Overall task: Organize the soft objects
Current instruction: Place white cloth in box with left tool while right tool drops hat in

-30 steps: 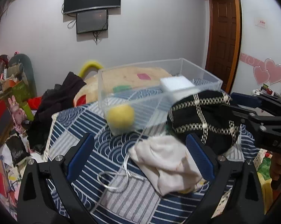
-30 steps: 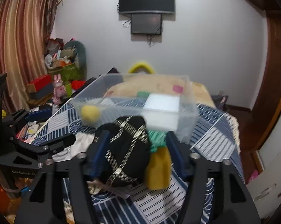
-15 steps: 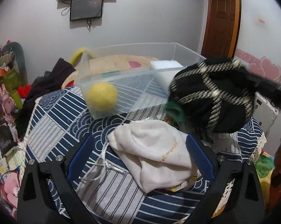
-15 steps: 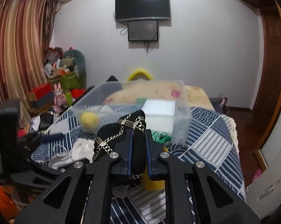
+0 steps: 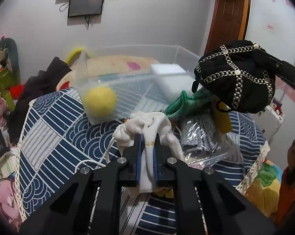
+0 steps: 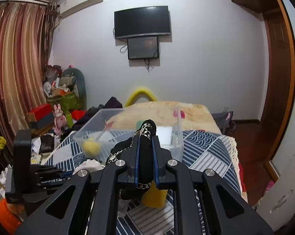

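My left gripper (image 5: 147, 140) is shut on a cream drawstring pouch (image 5: 147, 125) that lies on the blue patterned cloth (image 5: 55, 137). My right gripper (image 6: 146, 137) is shut on a black hat with silver chains (image 6: 146, 152); in the left wrist view the hat (image 5: 235, 80) hangs in the air to the right of a clear plastic bin (image 5: 135, 82). The bin holds a yellow ball (image 5: 100, 100) and a white sponge block (image 5: 169, 72). A green net item (image 5: 178, 102), a yellow item (image 5: 222, 120) and a grey bagged item (image 5: 200, 135) lie on the cloth under the hat.
The bin (image 6: 100, 125) sits at the far side of the cloth-covered table, in front of a bed (image 6: 167, 109). Clutter and dark clothes (image 5: 35, 90) pile up on the left. A white box (image 5: 272, 121) stands off the table's right edge.
My left gripper has closed on the cream pouch and bunched it up. My right gripper has closed on the black hat and lifted it up off the table.
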Demonstrator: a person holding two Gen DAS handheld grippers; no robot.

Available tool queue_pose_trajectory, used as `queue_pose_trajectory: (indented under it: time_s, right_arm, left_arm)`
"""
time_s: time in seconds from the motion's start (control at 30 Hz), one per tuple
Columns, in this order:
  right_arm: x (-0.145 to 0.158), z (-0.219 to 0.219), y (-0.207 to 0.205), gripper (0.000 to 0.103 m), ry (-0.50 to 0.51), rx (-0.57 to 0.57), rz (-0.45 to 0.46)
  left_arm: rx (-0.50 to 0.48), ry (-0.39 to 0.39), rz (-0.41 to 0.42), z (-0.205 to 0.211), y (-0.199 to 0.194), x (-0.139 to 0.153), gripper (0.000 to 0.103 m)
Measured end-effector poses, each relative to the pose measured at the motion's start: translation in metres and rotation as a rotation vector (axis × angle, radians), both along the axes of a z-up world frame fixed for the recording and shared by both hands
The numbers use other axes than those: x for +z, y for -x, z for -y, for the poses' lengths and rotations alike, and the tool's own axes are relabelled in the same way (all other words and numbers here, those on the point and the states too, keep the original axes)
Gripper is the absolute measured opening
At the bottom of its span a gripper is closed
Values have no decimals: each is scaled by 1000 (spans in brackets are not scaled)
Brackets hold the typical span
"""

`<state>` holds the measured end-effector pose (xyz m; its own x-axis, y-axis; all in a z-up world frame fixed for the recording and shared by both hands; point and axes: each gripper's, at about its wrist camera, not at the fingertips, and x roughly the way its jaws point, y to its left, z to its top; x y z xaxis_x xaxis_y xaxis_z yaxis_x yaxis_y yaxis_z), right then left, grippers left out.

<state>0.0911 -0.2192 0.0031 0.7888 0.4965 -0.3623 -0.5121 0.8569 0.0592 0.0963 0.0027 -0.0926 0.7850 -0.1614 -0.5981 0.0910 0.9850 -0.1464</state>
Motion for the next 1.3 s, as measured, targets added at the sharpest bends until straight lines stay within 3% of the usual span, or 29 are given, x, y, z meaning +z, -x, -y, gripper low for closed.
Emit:
queue_pose_trajectory:
  time_s: [0.43,0.83,1.07,1.3]
  right_arm:
    - [28,-4,-4,10,-47,-28,79]
    - [33,-34,-27,10,-31,-28,93]
    - [16,-63,-49,10,41,-13,58]
    - [-8,-83,-73,10,120,24,-40]
  left_arm:
    - [17,26,149,-21,20,59,8]
    - [68,-50,276,-23,-6,102,8]
    - [109,-108,255,-23,-41,92,8]
    - [134,-76,144,-45,-83,63,8]
